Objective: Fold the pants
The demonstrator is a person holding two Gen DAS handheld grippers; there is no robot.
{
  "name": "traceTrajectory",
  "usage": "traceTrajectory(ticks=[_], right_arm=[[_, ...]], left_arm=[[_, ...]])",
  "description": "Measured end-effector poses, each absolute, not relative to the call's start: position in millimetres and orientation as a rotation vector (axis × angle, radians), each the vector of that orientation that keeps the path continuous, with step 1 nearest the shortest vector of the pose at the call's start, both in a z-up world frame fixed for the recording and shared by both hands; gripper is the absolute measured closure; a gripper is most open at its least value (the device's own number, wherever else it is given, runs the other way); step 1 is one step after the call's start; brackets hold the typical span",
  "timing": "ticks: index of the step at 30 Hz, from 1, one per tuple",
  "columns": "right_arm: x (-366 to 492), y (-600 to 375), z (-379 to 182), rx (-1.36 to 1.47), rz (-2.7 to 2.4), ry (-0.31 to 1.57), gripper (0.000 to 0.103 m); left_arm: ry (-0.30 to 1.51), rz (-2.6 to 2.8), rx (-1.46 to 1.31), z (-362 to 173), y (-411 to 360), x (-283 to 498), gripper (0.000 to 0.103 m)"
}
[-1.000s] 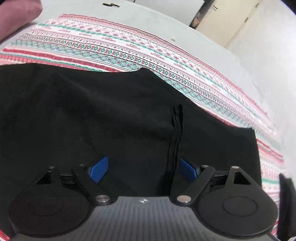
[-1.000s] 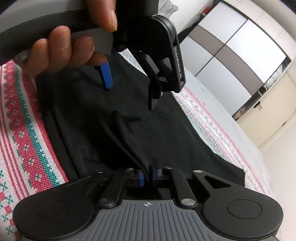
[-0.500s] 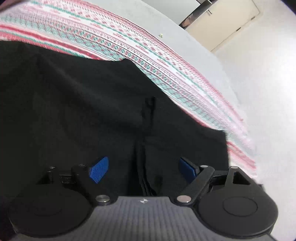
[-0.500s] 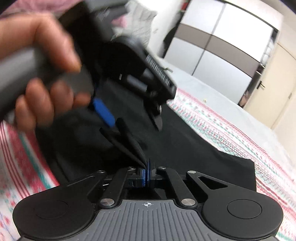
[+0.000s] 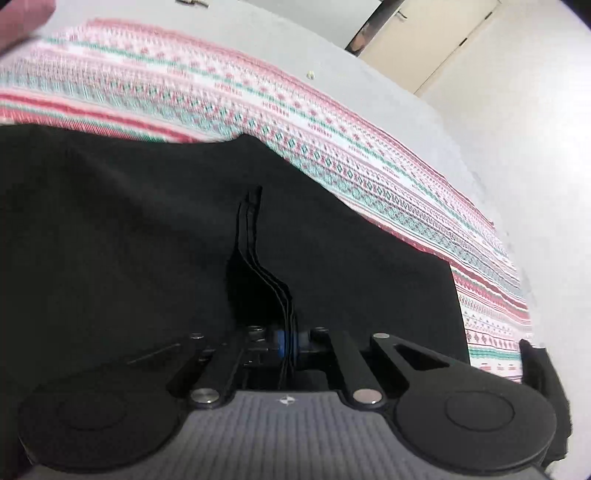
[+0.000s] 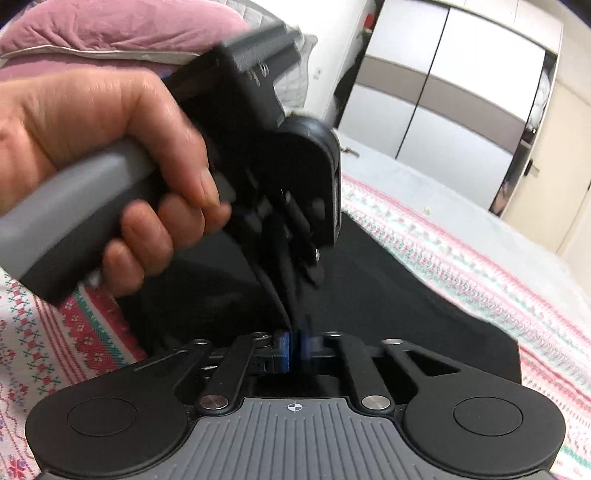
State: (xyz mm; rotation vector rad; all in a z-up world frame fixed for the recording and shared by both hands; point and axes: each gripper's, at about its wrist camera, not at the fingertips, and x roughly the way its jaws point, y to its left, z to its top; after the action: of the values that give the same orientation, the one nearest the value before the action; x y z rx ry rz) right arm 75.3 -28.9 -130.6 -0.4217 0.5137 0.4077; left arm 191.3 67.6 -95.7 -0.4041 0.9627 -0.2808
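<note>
Black pants [image 5: 147, 229] lie spread on a patterned red, white and green blanket [image 5: 258, 99]. My left gripper [image 5: 288, 343] is shut on a layered edge of the pants, which rises in a ridge ahead of it. My right gripper [image 6: 294, 349] is shut on the same raised edge of the pants [image 6: 388, 280]. In the right wrist view the left gripper [image 6: 303, 254] shows just ahead, held in a hand [image 6: 110, 147], gripping the black fabric.
The blanket [image 6: 461, 266] covers a grey bed [image 5: 369, 85]. A pink pillow [image 6: 110, 29] lies at the back left. Wardrobe doors [image 6: 461, 85] and a cream door [image 5: 436, 40] stand beyond the bed. A small white speck [image 5: 311, 75] lies on the sheet.
My left gripper has closed from open onto the pants' edge. Both grippers have lifted that edge off the blanket, and the left gripper has come closer to the right one.
</note>
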Motion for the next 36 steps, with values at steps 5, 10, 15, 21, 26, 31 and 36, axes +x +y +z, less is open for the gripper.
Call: traceTrajectory(ticks=[5,10,15,21,26,31,36], right_arm=[[77.9,-37.6,-130.1,-0.383,0.427,0.569,0.062],[87.5,-52.2,-135.9,-0.328,0.439,0.670,0.053],[94.1,-62.0,-140.3,-0.265,0.473,0.743,0.052],[98.5,-55.3,-140.1,-0.265,0.495,0.749,0.041],[114.3,-56.9,-139.2,-0.239,0.519,0.766,0.040],[112.9,-55.6,-141.0,-0.242,0.517,0.779,0.039],[113.6,-60.2,-137.0,-0.203,0.525,0.813,0.039]], left_arm=[[0.887,-0.226,-0.298,-75.7,86.1,182.2,0.076],[0.828,-0.131,-0.239,-64.2,133.2,175.1,0.076],[0.799,0.021,-0.202,-63.5,191.4,164.1,0.076],[0.786,0.178,-0.182,-65.1,243.4,153.2,0.076],[0.771,0.249,-0.162,-57.2,255.7,151.0,0.076],[0.808,0.258,-0.114,-66.1,253.8,158.8,0.075],[0.795,0.322,-0.050,-59.4,250.5,157.8,0.051]])
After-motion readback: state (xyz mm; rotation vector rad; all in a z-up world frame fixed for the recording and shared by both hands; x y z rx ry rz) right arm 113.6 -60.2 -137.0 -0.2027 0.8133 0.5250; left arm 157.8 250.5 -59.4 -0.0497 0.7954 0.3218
